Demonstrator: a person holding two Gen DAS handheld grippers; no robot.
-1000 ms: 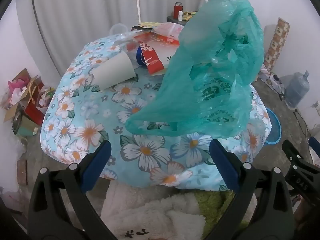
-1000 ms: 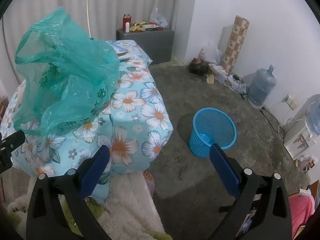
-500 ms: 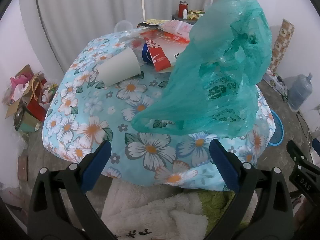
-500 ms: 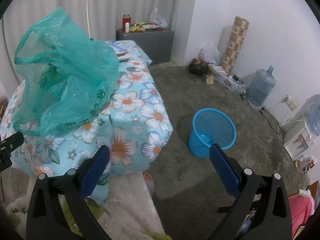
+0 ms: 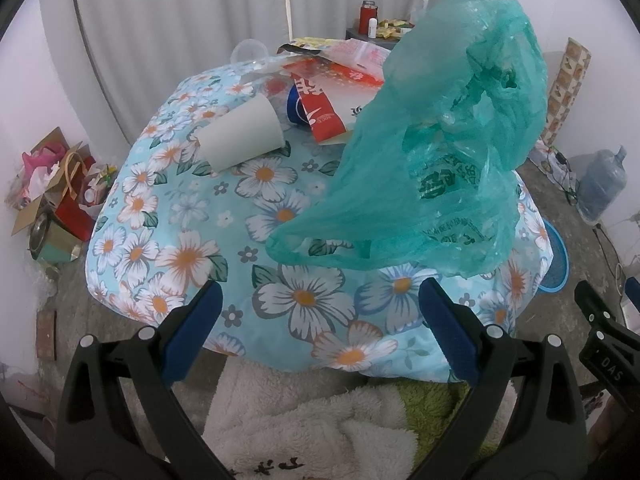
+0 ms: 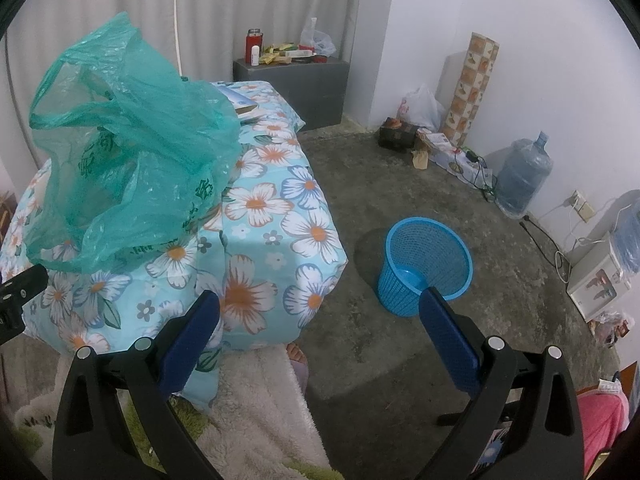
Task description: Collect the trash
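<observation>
On a flowered tablecloth [image 5: 280,216], a green bag [image 5: 440,160] stands just beyond the wide-open, empty left gripper [image 5: 316,320]; a cup [image 5: 240,136] lies farther back. The right gripper [image 6: 320,320], equally open, faces a blue basket [image 6: 424,264].

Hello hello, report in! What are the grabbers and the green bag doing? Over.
Both hand-held grippers, left and right, open, empty. Green bag sits puffed up on flowered table. Paper cup and wrappers uncollected. Nothing blocking.

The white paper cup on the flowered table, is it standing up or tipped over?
Tipped over. The white paper cup lies on its side on the flowered tablecloth, its closed base facing the camera and its wider mouth end pointing toward the red packaging.
</observation>
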